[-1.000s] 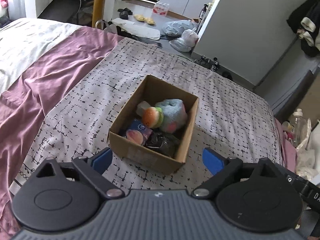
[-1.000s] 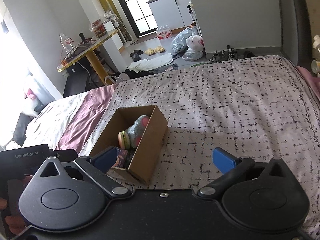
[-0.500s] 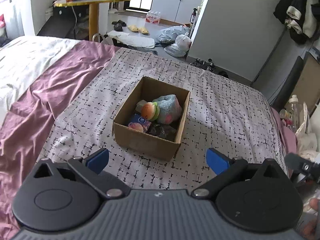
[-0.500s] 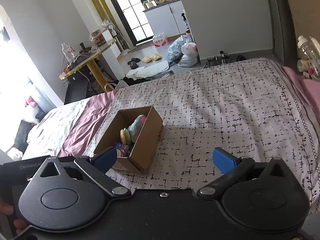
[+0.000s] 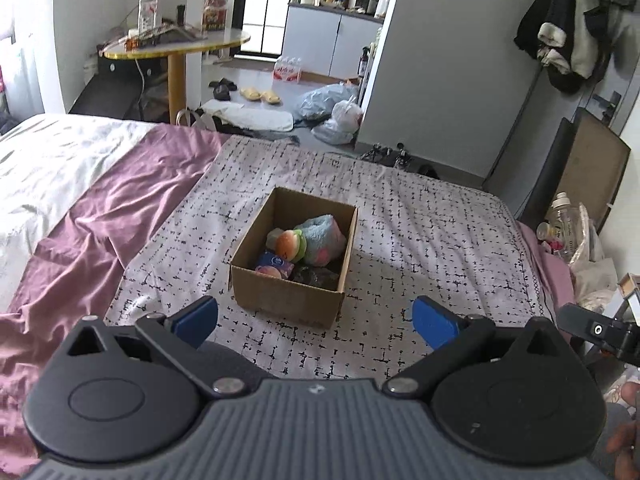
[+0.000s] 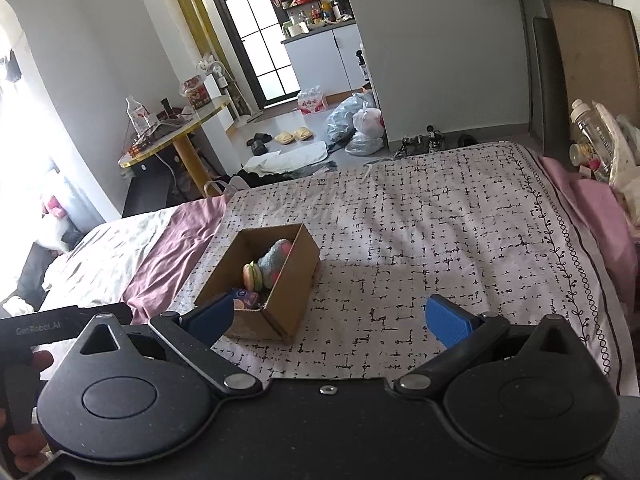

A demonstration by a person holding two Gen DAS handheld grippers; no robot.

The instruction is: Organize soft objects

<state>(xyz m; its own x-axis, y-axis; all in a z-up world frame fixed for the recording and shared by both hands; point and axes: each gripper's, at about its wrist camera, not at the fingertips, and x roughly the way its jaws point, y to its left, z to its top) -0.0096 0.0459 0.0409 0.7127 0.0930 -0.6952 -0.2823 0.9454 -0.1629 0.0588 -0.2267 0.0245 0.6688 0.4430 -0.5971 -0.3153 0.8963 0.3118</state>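
A brown cardboard box [image 5: 280, 296] [image 6: 292, 284] stands on the patterned white blanket [image 5: 420, 248] on the bed. Inside it lie a blue-green plush [image 5: 322, 234] [image 6: 276, 256], a burger-shaped plush [image 5: 290, 245] [image 6: 252, 276], a blue packet [image 5: 274, 262] and a dark item [image 5: 316, 276]. My left gripper [image 5: 314, 320] is open and empty, held back from the box's near wall. Also open and empty, my right gripper [image 6: 330, 318] sits to the right of the box, its left fingertip [image 6: 212, 316] overlapping the box's near corner in view.
A purple sheet [image 5: 100, 216] and white bedding [image 5: 44, 160] cover the bed's left side. Beyond the bed are a round yellow table [image 5: 176, 46], slippers and bags [image 5: 332, 108] on the floor. Bottles and clutter [image 6: 596, 144] stand by the bed's right edge.
Both grippers have pulled back and risen away from the box, which now looks smaller and farther. Both stayed open; the box and its contents have not moved.
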